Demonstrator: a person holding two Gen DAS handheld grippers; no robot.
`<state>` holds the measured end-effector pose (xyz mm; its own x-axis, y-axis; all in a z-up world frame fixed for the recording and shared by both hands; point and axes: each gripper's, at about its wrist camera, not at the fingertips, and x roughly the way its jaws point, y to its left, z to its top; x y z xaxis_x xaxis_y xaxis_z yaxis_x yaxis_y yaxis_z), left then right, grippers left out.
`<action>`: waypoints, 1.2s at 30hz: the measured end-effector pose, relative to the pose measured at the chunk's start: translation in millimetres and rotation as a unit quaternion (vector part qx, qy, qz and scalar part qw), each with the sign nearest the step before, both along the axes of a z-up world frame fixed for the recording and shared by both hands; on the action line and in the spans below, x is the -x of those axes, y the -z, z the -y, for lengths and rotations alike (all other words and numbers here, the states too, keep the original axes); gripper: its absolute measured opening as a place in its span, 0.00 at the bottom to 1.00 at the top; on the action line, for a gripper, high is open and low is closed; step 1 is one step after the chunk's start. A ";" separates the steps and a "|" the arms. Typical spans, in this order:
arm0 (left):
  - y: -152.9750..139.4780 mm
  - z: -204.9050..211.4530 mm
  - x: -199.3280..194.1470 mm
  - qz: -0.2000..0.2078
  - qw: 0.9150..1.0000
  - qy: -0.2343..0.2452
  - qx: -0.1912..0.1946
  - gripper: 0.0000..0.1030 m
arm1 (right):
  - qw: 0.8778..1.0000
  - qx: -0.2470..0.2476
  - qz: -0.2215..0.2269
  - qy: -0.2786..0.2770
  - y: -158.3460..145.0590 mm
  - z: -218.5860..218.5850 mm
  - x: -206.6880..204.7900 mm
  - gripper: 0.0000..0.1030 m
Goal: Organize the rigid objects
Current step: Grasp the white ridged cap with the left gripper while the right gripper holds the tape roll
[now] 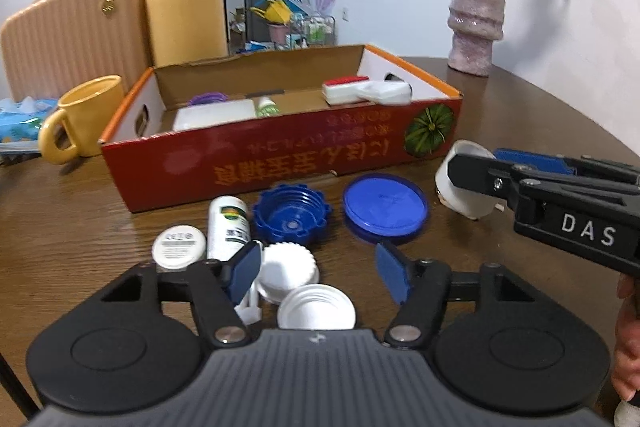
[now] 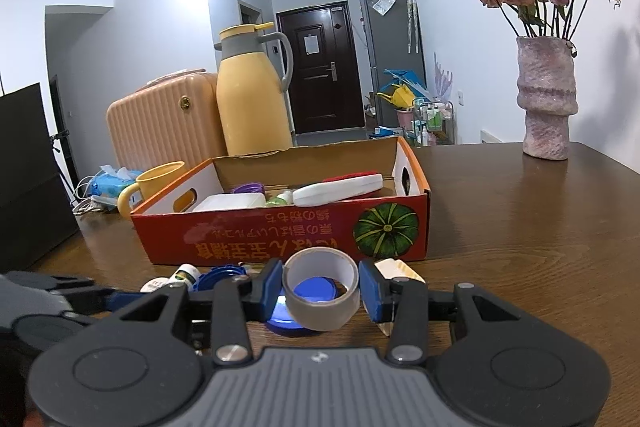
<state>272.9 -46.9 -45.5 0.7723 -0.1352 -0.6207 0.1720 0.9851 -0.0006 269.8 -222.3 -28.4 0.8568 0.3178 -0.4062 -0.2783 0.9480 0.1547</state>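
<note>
The right gripper (image 2: 320, 291) clamps the tape roll (image 2: 320, 293) between its fingers, while the left gripper (image 1: 316, 273) stands open above white caps (image 1: 289, 270), so a careless closing may scatter them.

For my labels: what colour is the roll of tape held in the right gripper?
Grey roll of tape, whitish inside; best in the right wrist view.

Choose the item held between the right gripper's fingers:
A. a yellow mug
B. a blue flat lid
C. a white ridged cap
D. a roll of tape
D: in the right wrist view the right gripper has its blue pads pressed on both sides of the roll of tape.
</note>
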 end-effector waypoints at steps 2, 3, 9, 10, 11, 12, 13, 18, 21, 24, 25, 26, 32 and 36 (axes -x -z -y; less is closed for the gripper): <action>2.9 0.5 -2.4 -0.004 1.000 -0.003 -0.004 0.63 | 1.000 0.000 0.001 -0.002 -0.2 0.0 0.6 0.40; 3.8 -0.4 -3.5 -0.006 1.000 -0.004 -0.003 0.63 | 1.000 0.000 0.001 -0.003 -0.3 -0.1 1.0 0.40; 6.8 -6.0 -8.8 -0.016 1.000 -0.016 0.001 0.63 | 1.000 0.001 0.004 -0.008 -0.9 -1.5 2.5 0.40; 7.0 -6.1 -9.4 -0.016 1.000 -0.017 -0.001 0.62 | 1.000 0.001 0.004 -0.008 -1.0 -1.7 2.7 0.40; 8.5 -6.5 -11.2 -0.023 1.000 -0.020 -0.002 0.61 | 1.000 0.000 0.004 -0.008 -1.1 -1.6 2.9 0.40; 10.2 -7.8 -13.7 -0.029 0.999 -0.024 -0.002 0.60 | 1.000 0.000 0.005 -0.009 -1.3 -1.5 3.0 0.40; 11.5 -9.0 -15.1 -0.033 0.999 -0.029 -0.002 0.59 | 1.000 0.000 0.005 -0.009 -1.3 -1.5 3.2 0.40; 13.4 -14.5 -19.7 -0.044 0.998 -0.040 0.006 0.53 | 1.000 0.000 0.007 -0.011 -1.7 -1.8 4.1 0.40; 13.6 -14.3 -20.2 -0.040 0.998 -0.045 0.003 0.40 | 1.000 0.000 0.008 -0.012 -1.7 -2.1 4.1 0.40; 12.6 -17.0 -20.1 -0.038 0.998 -0.046 0.012 0.40 | 1.000 0.000 0.008 -0.013 -1.6 -2.3 4.3 0.40; 12.5 -17.2 -19.8 -0.038 0.998 -0.045 0.012 0.40 | 1.000 0.000 0.008 -0.013 -1.5 -2.4 4.2 0.40; 12.3 -17.2 -19.2 -0.038 0.998 -0.043 0.013 0.40 | 1.000 0.000 0.008 -0.013 -1.6 -3.1 4.4 0.40; 6.3 -16.2 -12.7 -0.018 0.999 -0.040 0.012 0.40 | 1.000 0.000 0.011 -0.015 -1.4 -4.4 4.8 0.40; 2.0 -17.6 -9.2 -0.010 0.999 -0.040 0.018 0.40 | 1.000 0.001 0.014 -0.016 -1.0 -4.9 5.4 0.40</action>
